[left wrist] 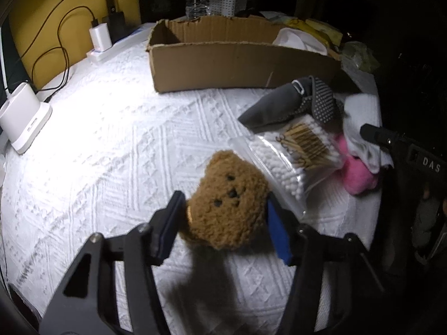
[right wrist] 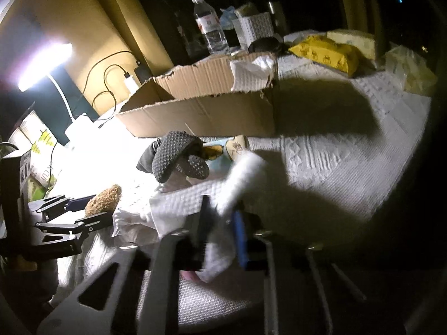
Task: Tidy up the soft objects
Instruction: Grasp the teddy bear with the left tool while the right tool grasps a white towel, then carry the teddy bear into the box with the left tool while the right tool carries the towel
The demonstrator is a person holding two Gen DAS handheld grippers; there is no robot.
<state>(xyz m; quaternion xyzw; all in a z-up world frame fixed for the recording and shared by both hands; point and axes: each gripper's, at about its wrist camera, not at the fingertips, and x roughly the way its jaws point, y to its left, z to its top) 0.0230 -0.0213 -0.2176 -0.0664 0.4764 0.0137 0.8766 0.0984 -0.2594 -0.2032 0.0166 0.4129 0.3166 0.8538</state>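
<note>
Left gripper point(left wrist: 223, 217) has its two fingers clamped on either side of a brown teddy bear head point(left wrist: 227, 199), lifted above the white quilted cover point(left wrist: 111, 145), its shadow falling on the fabric below. Over on the other side, the right gripper point(right wrist: 223, 231) is pinching a white cloth point(right wrist: 245, 178), which drapes up and out between the blue pads point(right wrist: 240, 240) — blurred, so the folds are hard to read. Just beyond the bear lies a clear bag of cotton swabs point(left wrist: 290, 153), touching a pink plush item point(left wrist: 357, 176). Behind those sits a grey dotted slipper point(left wrist: 321, 100) on dark fabric. At the back stands an open cardboard box point(left wrist: 240, 64) with white cloth point(left wrist: 299, 40) already in its right end. A water bottle point(right wrist: 209, 25) stands behind the box.
</note>
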